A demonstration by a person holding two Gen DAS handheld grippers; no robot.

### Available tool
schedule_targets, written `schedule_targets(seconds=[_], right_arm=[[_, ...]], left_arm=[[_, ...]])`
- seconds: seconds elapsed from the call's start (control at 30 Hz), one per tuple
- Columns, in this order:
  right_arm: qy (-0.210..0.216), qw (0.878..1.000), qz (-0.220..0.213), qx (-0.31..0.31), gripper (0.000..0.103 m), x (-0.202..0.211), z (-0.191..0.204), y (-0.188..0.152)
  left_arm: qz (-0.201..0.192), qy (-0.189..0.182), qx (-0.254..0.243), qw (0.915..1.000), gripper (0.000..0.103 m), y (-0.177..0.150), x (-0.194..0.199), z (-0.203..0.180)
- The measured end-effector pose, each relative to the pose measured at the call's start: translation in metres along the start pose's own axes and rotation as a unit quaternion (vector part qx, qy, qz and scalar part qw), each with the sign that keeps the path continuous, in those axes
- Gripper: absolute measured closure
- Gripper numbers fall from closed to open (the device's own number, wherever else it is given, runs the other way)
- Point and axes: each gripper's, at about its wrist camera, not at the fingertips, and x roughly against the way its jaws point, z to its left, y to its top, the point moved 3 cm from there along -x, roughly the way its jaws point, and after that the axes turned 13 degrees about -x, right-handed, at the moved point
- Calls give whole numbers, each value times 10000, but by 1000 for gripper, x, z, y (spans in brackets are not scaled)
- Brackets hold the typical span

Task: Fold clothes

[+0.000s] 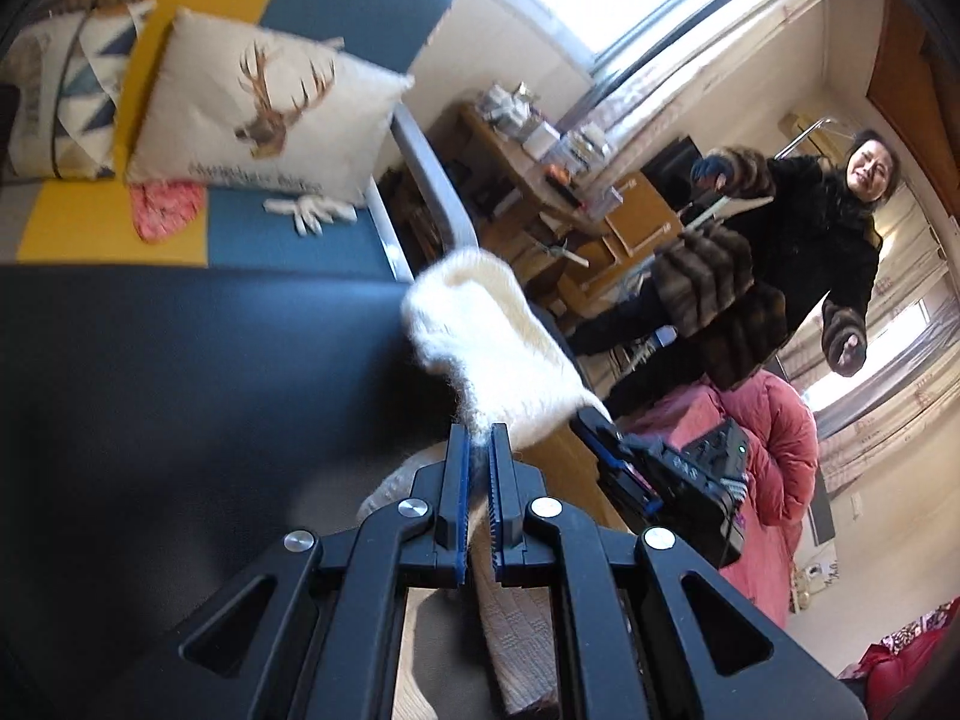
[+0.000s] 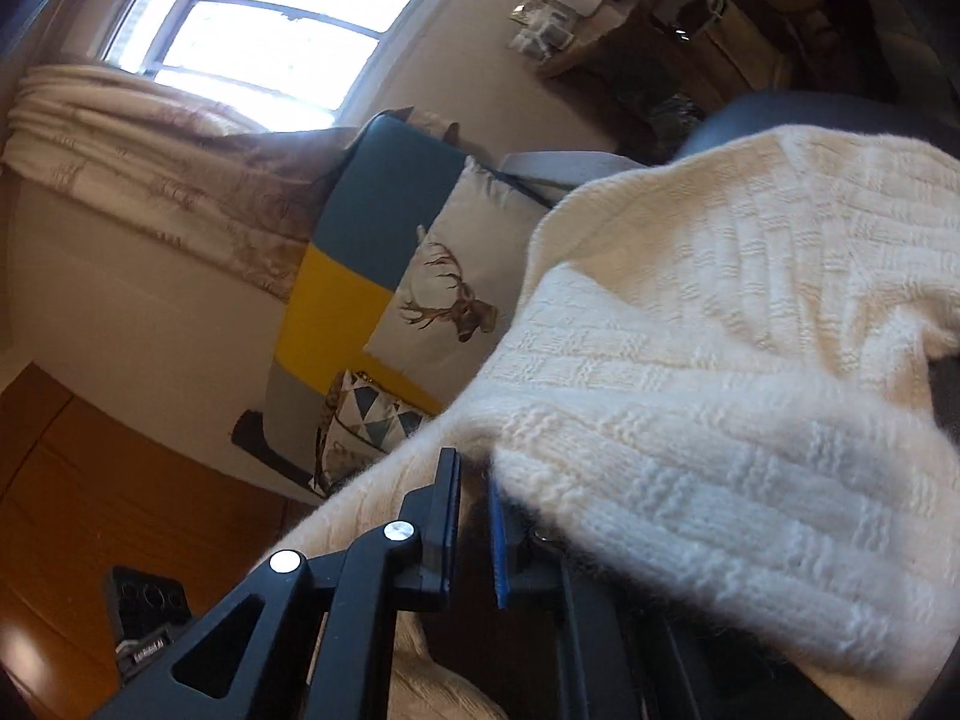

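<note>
Left hand-held gripper: jaws pinched together on a fuzzy edge of the cream knit sweater, which rises from the tips toward 12 o'clock, lifted clear of the dark surface at 9 o'clock.
Right hand-held gripper: jaws nearly together, a narrow gap showing; the sweater's edge sits at the tips and drapes over the right finger. It has the fabric in its grip.
Right hand-held gripper seen from the left wrist: black body at 4 o'clock, just beside the hanging knit.
Sweater look: cream-white, thick and hairy, with a basket-weave pattern of ribbed blocks; folds bunch into a soft roll near the right gripper, and the cloth fills the view from 1 to 5 o'clock.
Sweater place: held up between the two grippers, in front of the sofa.
Sofa: blue and yellow panels, at 10 to 11 o'clock.
Deer cushion: cream, stag's head print, leaning on the sofa back.
Triangle cushion: beside it, further toward 9 o'clock.
Person: dark fur-trimmed coat, at 3 o'clock, beyond the sweater.
Window: bright, at 11 o'clock.
</note>
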Motion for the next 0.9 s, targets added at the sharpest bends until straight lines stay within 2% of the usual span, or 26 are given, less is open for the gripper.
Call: schedule_targets(seconds=[0.2, 0.27, 0.37, 0.4, 0.43, 0.53, 0.57, 0.67, 0.73, 0.83, 0.9], right_arm=[[467, 9960, 432, 625, 95, -10, 57, -47], [529, 9941, 636, 701, 95, -20, 69, -63], [356, 9892, 973, 1033, 95, -33, 79, -92], [222, 9847, 1209, 1238, 94, -41, 82, -105], [-54, 9816, 1243, 1449, 93, -45, 82, -114], [-974, 9550, 1538, 2343, 77, -63, 76, -143], [-1220, 9446, 1616, 2583, 76, -67, 72, -151], [-1986, 8996, 1645, 3524, 74, -77, 61, -170], [-2134, 8743, 1754, 3992, 70, -82, 56, -179], [-2392, 8446, 1944, 4377, 68, -95, 45, -189], [-2422, 8433, 2025, 4350, 68, -97, 39, -195]], left_arm=[[-227, 656, -163, 9975, 99, 16, 69, 25], [-245, 976, -222, 9947, 103, 18, 90, 37], [-282, 1365, -186, 9901, 103, 19, 122, 59], [-298, 1489, -126, 9883, 103, 19, 131, 66], [-280, 1615, -72, 9864, 103, 18, 138, 74], [-184, 1882, -83, 9819, 103, 3, 150, 95], [-117, 1943, -128, 9808, 103, -5, 151, 101], [251, 2000, -471, 9783, 103, -37, 140, 111], [557, 2077, -956, 9719, 100, -61, 126, 108], [951, 2256, -1644, 9555, 93, -92, 107, 101], [1210, 2315, -1900, 9464, 91, -112, 96, 105]])
